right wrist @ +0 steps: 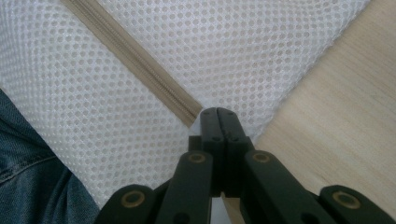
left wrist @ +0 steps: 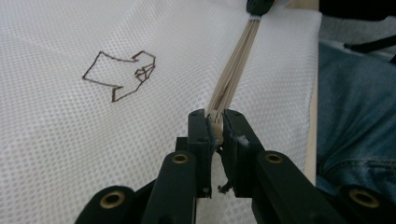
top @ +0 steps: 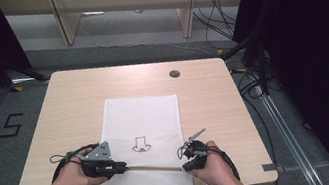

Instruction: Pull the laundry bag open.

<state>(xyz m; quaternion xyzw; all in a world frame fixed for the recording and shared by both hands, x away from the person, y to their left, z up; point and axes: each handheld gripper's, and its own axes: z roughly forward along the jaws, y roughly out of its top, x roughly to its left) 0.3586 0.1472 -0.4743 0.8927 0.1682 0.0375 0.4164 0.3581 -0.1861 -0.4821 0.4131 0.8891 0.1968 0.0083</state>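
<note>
I see a pale wooden bench on a grey floor, with dark curtains at both sides of the frame and cables trailing at the upper right. A white mesh bag lies flat at the middle of the bench, its long axis running from the near edge toward the top of the frame, and a small arrow drawing on it points toward the bottom. A tan zipper crosses its near end from left to right. My left hand-held gripper is clamped on the zipper's left end; its own view shows the strip drawn taut. My right hand-held gripper has its jaws pressed together at the zipper's end, by the bag's corner; whether they hold anything I cannot tell.
</note>
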